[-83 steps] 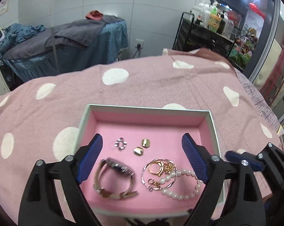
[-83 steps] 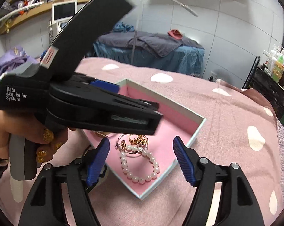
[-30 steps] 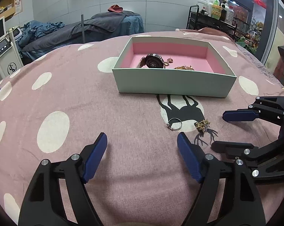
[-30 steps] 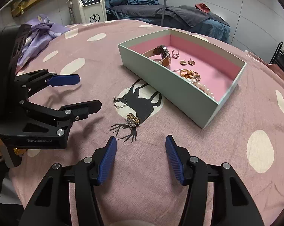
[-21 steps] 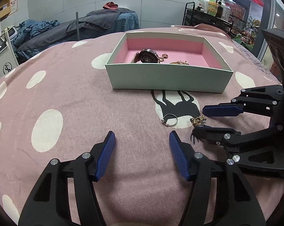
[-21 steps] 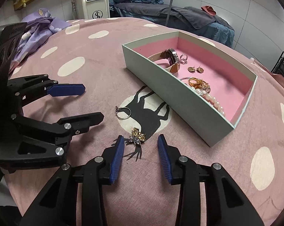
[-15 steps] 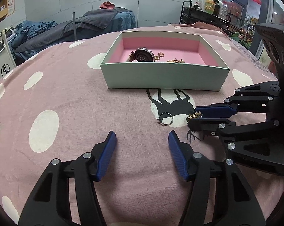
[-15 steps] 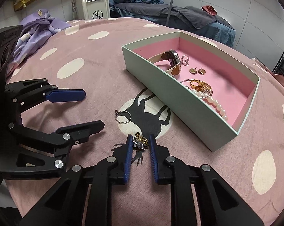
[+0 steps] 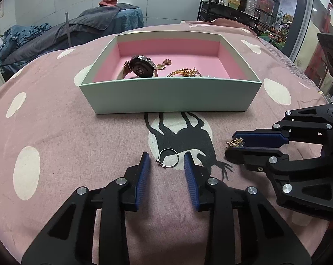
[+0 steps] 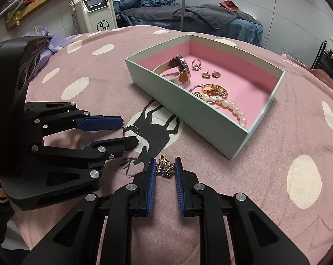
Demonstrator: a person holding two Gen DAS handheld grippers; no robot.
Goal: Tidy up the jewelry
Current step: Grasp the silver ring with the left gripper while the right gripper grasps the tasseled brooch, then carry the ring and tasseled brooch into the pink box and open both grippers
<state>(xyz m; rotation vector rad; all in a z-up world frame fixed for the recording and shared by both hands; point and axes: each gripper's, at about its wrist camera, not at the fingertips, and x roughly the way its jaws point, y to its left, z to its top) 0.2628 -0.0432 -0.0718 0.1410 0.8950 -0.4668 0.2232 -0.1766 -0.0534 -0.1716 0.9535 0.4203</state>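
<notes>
Left wrist view shows a thin silver ring lying flat on the pink spotted cloth, between the blue pads of the left gripper, whose jaws stand partly open and not touching it. At about 12 o'clock from the ring, beyond the black deer print, sits the pale green box with its pink lining, already holding a watch and some gold pieces.

In the right wrist view the right gripper has its jaws drawn narrow around a small flower-shaped brooch, gold with pale stones; whether the pads truly pinch it I cannot tell, though they look just beside it on both sides. The box lies at about 1 o'clock from there, a pearl bracelet against its near wall.

Both pieces are probably very light, stiff and slippery (metal on soft cloth sinks in a little), so either could skate or flip out under a sideways squeeze. The ring is best taken across its band, low against the cloth. The brooch seems delicate at its petals, so a gentle grip across its body would suit it better.
</notes>
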